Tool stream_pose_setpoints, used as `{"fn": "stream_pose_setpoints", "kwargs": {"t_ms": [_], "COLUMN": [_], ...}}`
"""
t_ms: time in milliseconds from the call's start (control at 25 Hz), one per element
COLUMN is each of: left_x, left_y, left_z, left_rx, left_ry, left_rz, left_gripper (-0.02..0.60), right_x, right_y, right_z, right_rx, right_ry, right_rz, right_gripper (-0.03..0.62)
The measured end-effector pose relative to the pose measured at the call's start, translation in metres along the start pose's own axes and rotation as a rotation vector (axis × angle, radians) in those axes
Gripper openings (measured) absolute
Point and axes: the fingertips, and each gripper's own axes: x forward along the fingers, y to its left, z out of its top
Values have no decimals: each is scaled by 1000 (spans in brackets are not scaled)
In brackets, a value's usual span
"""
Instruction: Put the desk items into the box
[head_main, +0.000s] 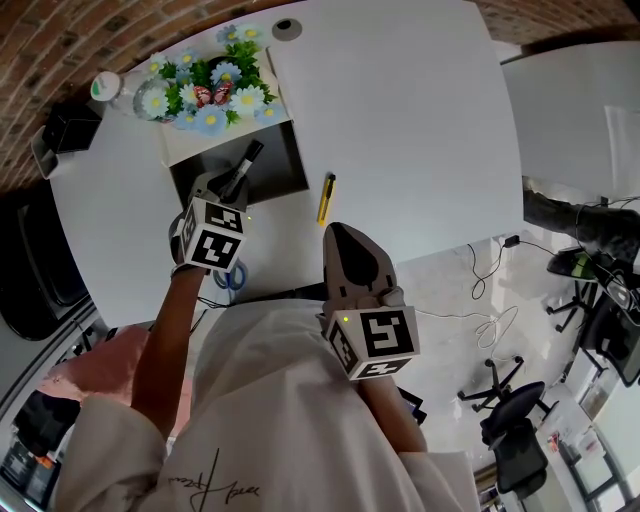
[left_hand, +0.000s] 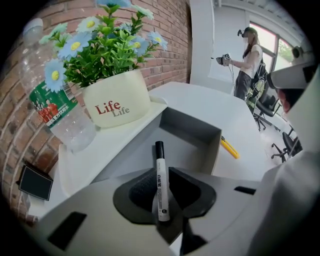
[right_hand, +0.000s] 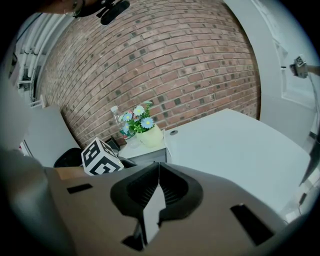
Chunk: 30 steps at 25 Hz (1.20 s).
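The left gripper (left_hand: 161, 172) pinches a white marker (left_hand: 160, 190) tight between its jaws. The marker's black cap points away from the gripper. Only that gripper's own view shows the grip up close. The head view shows the marker held over the open grey box (left_hand: 200, 131).

The right gripper (right_hand: 159, 167) hangs near the person's body. Its jaws are pressed together with nothing in them.

A yellow cutter knife (head_main: 326, 197) lies on the white desk (head_main: 400, 110), just beside the box's right wall. Past the knife there is lots of open desk.

On the box's other side stands a flower pot (left_hand: 116, 105), with a plastic bottle (left_hand: 62, 117) next to it. Behind them is a brick wall (right_hand: 165, 60). Far off, the left gripper view shows another person (left_hand: 247, 55).
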Motion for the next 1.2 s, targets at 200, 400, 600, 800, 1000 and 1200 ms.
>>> {"fn": "stream_pose_setpoints", "kwargs": {"t_ms": [200, 400, 600, 800, 1000, 1200], "left_x": [-9, -25, -49, -76, -102, -118], "left_y": [3, 1, 6, 14, 16, 11], "left_z": [5, 7, 17, 16, 7, -3], "left_rx": [-25, -113, -180, -215, -260, -274], "left_ry": [-29, -86, -179, -248, -311, -330], "left_rz": [7, -22, -32, 23, 36, 27], "left_gripper": [71, 71, 69, 38, 20, 12], "right_x": [-2, -4, -3, -3, -4, -9], "right_y": [3, 13, 24, 35, 51, 62], "right_z": [2, 2, 5, 6, 4, 3], "right_rx": [-9, -28, -52, -80, -117, -158], "right_ry": [-8, -8, -9, -9, -2, 7], "right_rz": [2, 18, 42, 65, 120, 162], "right_gripper": [26, 26, 26, 26, 25, 25]}}
